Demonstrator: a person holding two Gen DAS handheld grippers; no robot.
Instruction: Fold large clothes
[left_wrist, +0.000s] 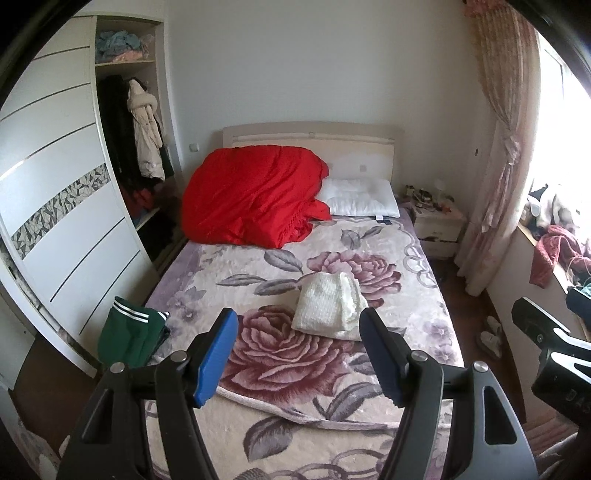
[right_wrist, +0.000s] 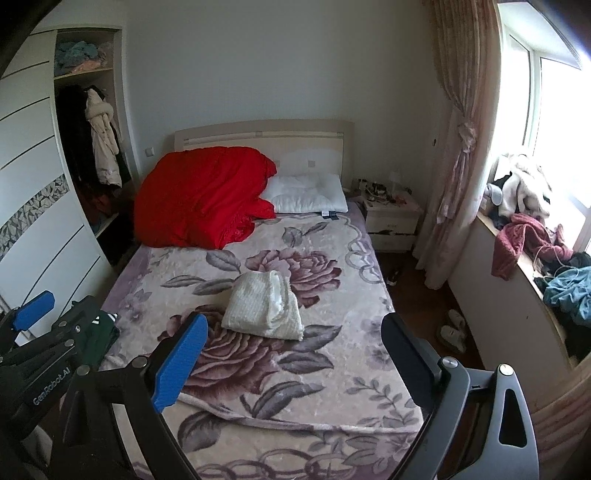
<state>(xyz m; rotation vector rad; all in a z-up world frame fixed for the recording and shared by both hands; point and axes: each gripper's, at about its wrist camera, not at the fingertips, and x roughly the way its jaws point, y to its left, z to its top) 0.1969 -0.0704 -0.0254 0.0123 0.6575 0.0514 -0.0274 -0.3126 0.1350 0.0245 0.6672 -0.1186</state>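
Note:
A folded white knit garment (left_wrist: 328, 306) (right_wrist: 264, 307) lies in the middle of the floral blanket (left_wrist: 280, 354) (right_wrist: 314, 354) on the bed. A green garment with white stripes (left_wrist: 129, 334) (right_wrist: 105, 330) sits at the bed's near left edge. My left gripper (left_wrist: 299, 343) hangs above the near part of the bed, open, nothing between its blue pads. My right gripper (right_wrist: 295, 347) is open too, with its jaws wide and empty. Both stand well short of the white garment. The left gripper (right_wrist: 33, 314) shows at the left of the right wrist view.
A red quilt (left_wrist: 251, 195) (right_wrist: 201, 197) and white pillows (left_wrist: 360, 197) (right_wrist: 308, 194) lie at the headboard. An open wardrobe (left_wrist: 129, 147) stands left, a nightstand (right_wrist: 391, 218) right. Clothes pile on the window sill (right_wrist: 535, 251). Slippers (right_wrist: 452, 330) lie on the floor beside the bed.

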